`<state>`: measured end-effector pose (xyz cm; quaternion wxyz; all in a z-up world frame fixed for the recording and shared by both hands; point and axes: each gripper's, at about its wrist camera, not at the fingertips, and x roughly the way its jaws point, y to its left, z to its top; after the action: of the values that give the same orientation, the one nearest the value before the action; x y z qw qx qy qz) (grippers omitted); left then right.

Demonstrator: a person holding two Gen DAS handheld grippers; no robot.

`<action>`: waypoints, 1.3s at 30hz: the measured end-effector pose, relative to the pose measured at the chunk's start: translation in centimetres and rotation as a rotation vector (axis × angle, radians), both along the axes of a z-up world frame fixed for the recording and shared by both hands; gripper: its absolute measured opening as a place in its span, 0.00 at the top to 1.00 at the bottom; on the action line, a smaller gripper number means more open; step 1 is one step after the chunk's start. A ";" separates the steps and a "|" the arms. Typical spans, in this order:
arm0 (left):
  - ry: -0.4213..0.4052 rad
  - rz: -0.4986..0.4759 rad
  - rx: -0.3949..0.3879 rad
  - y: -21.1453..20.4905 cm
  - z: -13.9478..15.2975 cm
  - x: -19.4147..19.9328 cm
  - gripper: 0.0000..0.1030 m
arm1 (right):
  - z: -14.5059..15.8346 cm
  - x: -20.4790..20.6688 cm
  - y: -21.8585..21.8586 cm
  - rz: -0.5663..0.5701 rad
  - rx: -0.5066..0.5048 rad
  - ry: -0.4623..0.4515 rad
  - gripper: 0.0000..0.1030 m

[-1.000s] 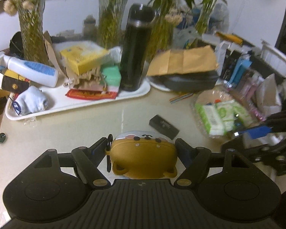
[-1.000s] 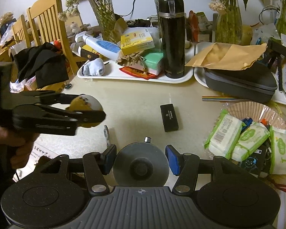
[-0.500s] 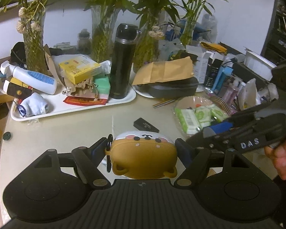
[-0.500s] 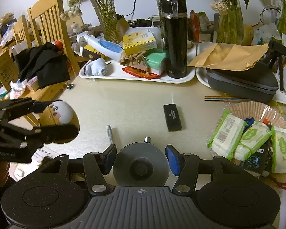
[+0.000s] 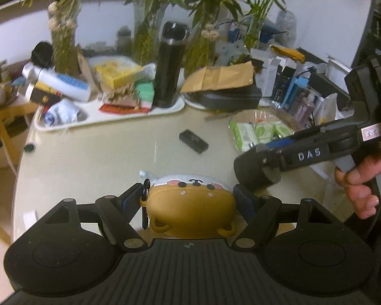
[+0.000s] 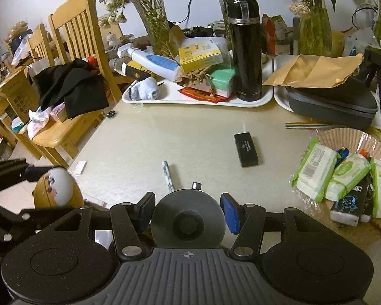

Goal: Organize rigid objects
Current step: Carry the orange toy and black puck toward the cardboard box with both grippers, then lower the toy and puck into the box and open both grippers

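My left gripper (image 5: 188,198) is shut on a brown bear-shaped case (image 5: 190,208) with a white face, held in the air over the table's near edge. In the right wrist view the same case (image 6: 54,188) hangs at the lower left, just off the table's corner, in the left gripper (image 6: 38,185). My right gripper (image 6: 188,211) is shut on a dark grey round puck (image 6: 188,222) with a small metal knob. From the left wrist view that right gripper (image 5: 266,157) comes in from the right, with a person's hand (image 5: 363,180) on its handle.
A small black box (image 6: 245,149) and a pen (image 6: 167,176) lie on the beige table. The white tray (image 6: 264,96) at the back holds a black flask (image 6: 245,48), boxes and a bottle. Wipe packs (image 6: 315,172) lie right, a dark case (image 6: 330,101) behind. Wooden chairs (image 6: 71,50) stand left.
My left gripper has drawn back and leftward from over the table with the bear case still in it. The right gripper and its puck have stayed in place.
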<state>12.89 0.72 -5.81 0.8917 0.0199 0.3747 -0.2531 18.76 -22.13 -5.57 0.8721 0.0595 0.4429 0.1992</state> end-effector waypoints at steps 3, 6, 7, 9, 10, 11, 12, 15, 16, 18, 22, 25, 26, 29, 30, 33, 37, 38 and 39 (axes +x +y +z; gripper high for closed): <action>0.041 0.018 0.007 0.3 -0.3 -0.8 0.26 | 0.1 -0.7 0.3 0.008 0.001 -0.002 0.42; 0.089 0.040 0.010 0.3 -0.8 -1.5 0.26 | 0.1 -1.2 0.4 0.012 0.005 0.004 0.42; 0.108 0.047 0.007 0.4 -1.0 -1.7 0.26 | 0.2 -1.3 0.5 0.014 0.005 0.004 0.42; 0.132 0.062 0.005 0.5 -1.2 -2.1 0.26 | 0.3 -1.6 0.6 0.017 0.008 0.003 0.42; 0.143 0.074 0.007 0.5 -1.4 -2.4 0.26 | 0.3 -1.7 0.5 0.017 0.012 0.005 0.42; 0.154 0.084 0.009 0.6 -1.6 -2.7 0.26 | 0.2 -1.9 0.5 0.017 0.016 0.007 0.42; 0.168 0.093 0.011 0.6 -1.8 -2.9 0.26 | 0.2 -2.0 0.5 0.018 0.019 0.009 0.42; 0.212 0.113 0.003 0.7 -2.5 -3.2 0.26 | 0.2 -2.4 0.7 0.025 0.014 0.009 0.42; 0.232 0.116 -0.004 0.7 -2.8 -3.2 0.25 | 0.2 -2.5 0.7 0.028 0.014 0.009 0.42; 0.264 0.133 -0.029 1.1 -3.1 -3.3 0.25 | 0.2 -2.8 0.7 0.031 0.017 0.010 0.42; 0.235 0.158 -0.099 2.1 -2.4 -3.8 0.17 | 0.2 -3.3 0.8 0.033 0.013 0.010 0.42; 0.217 0.174 -0.099 2.4 -1.9 -4.2 0.17 | 0.2 -3.5 0.8 0.033 0.007 0.008 0.42; 0.206 0.177 -0.091 2.4 -1.7 -4.4 0.17 | 0.2 -3.6 0.8 0.033 0.007 0.009 0.42; 0.161 0.172 -0.043 2.3 -1.4 -5.1 0.17 | 0.1 -3.7 0.8 0.032 0.010 0.013 0.42; 0.148 0.169 -0.027 2.0 -1.3 -5.2 0.17 | 0.1 -3.7 0.9 0.034 0.007 0.012 0.42; 0.119 0.150 0.019 1.7 -1.3 -5.7 0.17 | 0.1 -3.8 1.0 0.040 0.001 0.016 0.42; 0.112 0.139 0.050 1.3 -1.5 -6.0 0.17 | -0.1 -3.8 1.2 0.042 -0.012 0.023 0.42; 0.110 0.136 0.053 1.3 -1.5 -6.1 0.17 | -0.2 -3.8 1.3 0.043 -0.015 0.027 0.42; 0.111 0.132 0.054 1.3 -1.5 -6.1 0.17 | -0.2 -3.8 1.3 0.044 -0.017 0.032 0.42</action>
<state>6.78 2.02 -7.32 0.8836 0.0051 0.4305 -0.1843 15.01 -20.82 -5.80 0.8608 0.0454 0.4597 0.2137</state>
